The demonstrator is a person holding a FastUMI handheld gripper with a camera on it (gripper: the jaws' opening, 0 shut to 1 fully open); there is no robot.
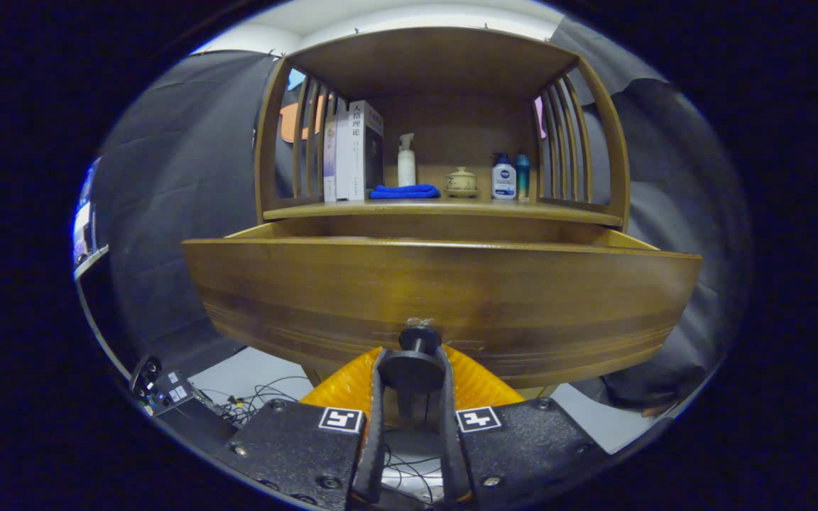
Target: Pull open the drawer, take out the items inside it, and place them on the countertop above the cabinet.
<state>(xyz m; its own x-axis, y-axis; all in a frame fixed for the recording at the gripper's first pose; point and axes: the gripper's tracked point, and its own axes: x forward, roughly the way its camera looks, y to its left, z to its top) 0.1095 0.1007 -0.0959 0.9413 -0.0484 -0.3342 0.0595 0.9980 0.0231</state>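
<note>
The hand-held gripper [415, 369] is closed on the knob [419, 336] of the drawer [444, 298], which stands pulled out below the bench [444, 208]. On the bench stand books [356, 150], a blue cloth [405, 191], bottles [503, 177] and a lidded cup [461, 182], with open room in front.

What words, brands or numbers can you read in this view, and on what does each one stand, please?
"人格理论": spine of the white book on the shelf.
Neighbouring book and white pump bottle: print too small to read.
Square markers on the claw, which is shut on the drawer knob: patterns, no words.
</note>
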